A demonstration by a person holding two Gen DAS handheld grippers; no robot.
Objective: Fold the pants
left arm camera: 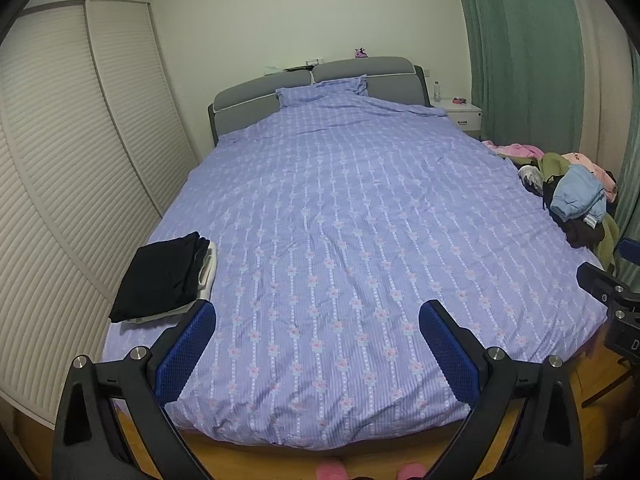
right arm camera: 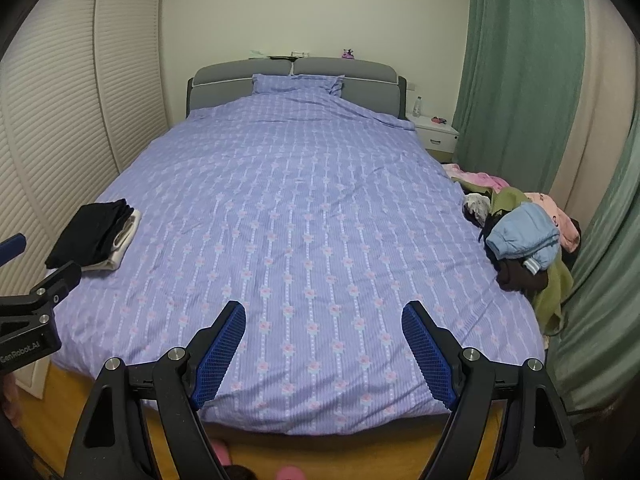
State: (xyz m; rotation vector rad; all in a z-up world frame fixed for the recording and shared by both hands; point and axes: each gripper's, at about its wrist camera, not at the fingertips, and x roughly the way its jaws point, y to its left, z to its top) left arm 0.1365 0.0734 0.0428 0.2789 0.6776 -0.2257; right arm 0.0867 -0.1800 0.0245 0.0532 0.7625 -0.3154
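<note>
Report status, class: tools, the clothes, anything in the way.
Left tool open, empty. Right tool open, empty. Folded stack at bed's left edge; unfolded pile at right edge, untouched. Bedspread between them bare.

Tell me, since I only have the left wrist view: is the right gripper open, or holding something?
Observer: The right gripper is open, with nothing between its fingers, only the bed cover beyond.
Operator: Where does the unfolded pile end on my side?
Observer: In the right wrist view, an olive garment at the near end of the clothes pile drapes over the bed's side edge.
</note>
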